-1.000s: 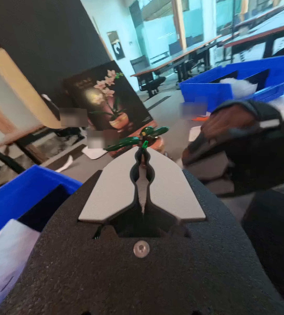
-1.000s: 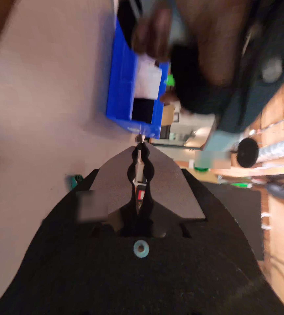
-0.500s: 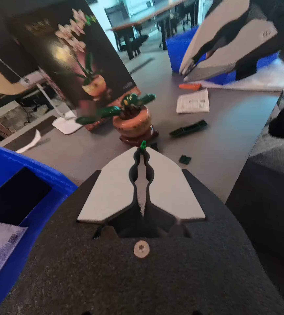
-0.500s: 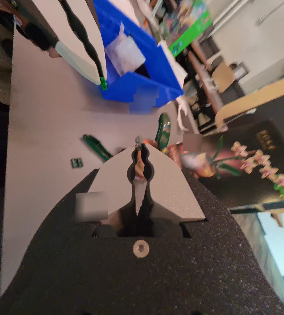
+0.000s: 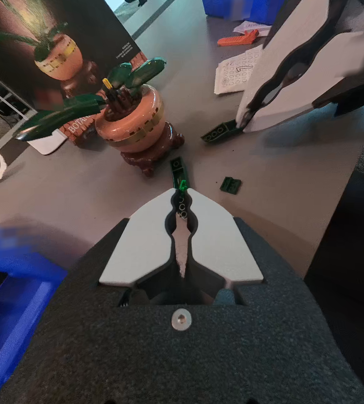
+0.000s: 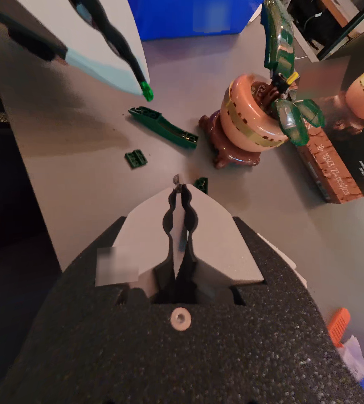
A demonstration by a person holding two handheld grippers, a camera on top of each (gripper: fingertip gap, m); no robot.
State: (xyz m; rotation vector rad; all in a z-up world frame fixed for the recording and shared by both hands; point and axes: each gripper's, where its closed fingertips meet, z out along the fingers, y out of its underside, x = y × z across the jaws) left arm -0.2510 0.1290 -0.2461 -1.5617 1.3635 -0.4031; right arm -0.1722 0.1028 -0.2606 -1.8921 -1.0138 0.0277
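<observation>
Left gripper [image 5: 182, 189] fingers pinch a small bright-green piece [image 5: 183, 185] above the grey worktop [image 5: 275, 175]; right gripper [image 6: 179, 188] fingers pinch a tiny grey piece [image 6: 176, 179]. Brick-built flowerpot [image 6: 253, 122] carries leaves only; dark-green curved piece [image 6: 165, 127] and small plate [image 6: 136, 158] lie loose

Grey table [image 5: 285, 196]. Brick-built pot [image 5: 133, 129], peach on a brown base, stands upright with dark green leaves [image 5: 63, 113] and a yellow peg at its top. Dark box [image 5: 78, 32] stands just behind it, touching or nearly so. Long curved green piece [image 6: 163, 126] and small green plate [image 6: 136, 158] lie loose near the pot. Printed sheet [image 5: 231, 76] and orange tool [image 5: 237, 39] farther back. Blue bin [image 5: 12, 306] at near left.
</observation>
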